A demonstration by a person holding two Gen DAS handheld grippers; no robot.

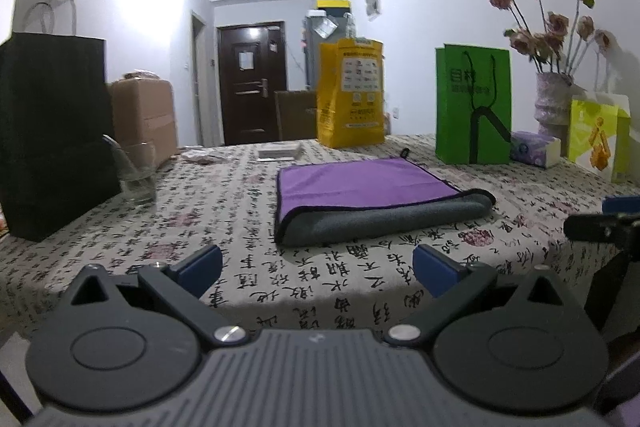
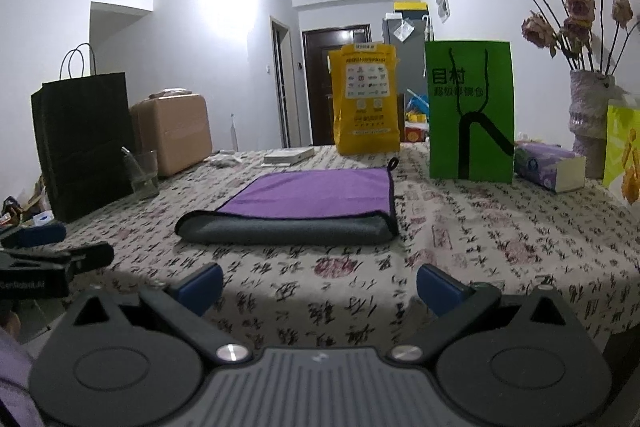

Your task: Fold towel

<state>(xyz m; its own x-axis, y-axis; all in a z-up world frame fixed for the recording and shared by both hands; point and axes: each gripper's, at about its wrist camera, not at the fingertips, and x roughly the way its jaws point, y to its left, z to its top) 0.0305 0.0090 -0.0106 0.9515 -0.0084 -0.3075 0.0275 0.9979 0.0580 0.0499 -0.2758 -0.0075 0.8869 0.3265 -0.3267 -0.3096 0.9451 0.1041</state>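
Note:
A purple and grey towel lies folded flat on the patterned tablecloth, its grey fold edge toward me. It also shows in the right wrist view. My left gripper is open and empty, held near the table's front edge, short of the towel. My right gripper is open and empty, also in front of the towel. The right gripper shows at the right edge of the left wrist view. The left gripper shows at the left edge of the right wrist view.
A black paper bag and a glass stand at the left. A yellow bag, a green bag, a tissue box and a vase of dried flowers stand at the back and right.

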